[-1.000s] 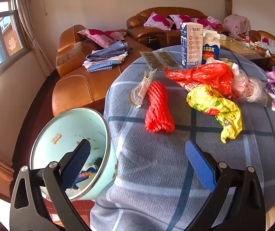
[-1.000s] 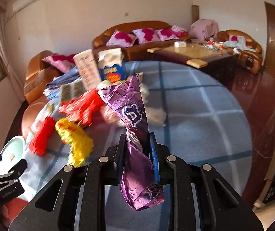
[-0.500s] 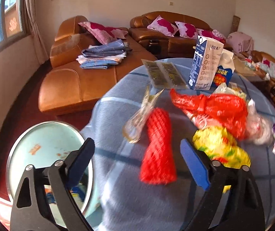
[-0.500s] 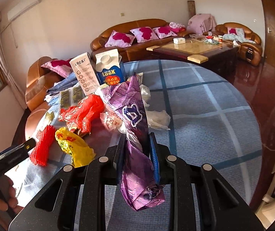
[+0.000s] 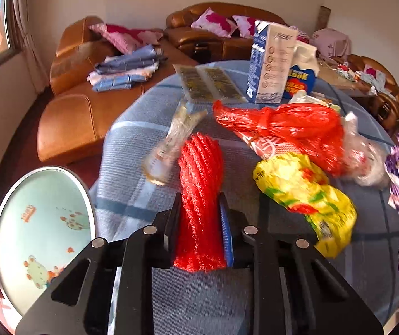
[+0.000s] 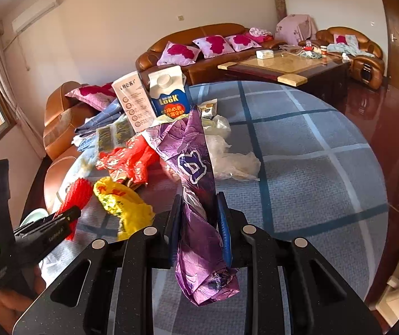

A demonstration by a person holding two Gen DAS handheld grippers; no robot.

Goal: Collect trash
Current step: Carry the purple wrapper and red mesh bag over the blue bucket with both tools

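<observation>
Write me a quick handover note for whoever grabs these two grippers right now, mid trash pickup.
Left gripper: jaws have just been closing, now clamped on the red mesh net, which lies on the table.
Right gripper: shut on the purple wrapper.
Bin: beside the table, at the left gripper's side.
Left on the table: yellow wrapper, red plastic bag, clear plastic, two cartons.
Next, probably: drop both held pieces in the bin.

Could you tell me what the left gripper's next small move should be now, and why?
Probably lift and swing toward the pale green metal bin beside the table's edge. The left gripper has just been closing, and its pads now press on the red foam mesh sleeve, so the grasp looks made. The right gripper already holds a crumpled purple wrapper.
</observation>
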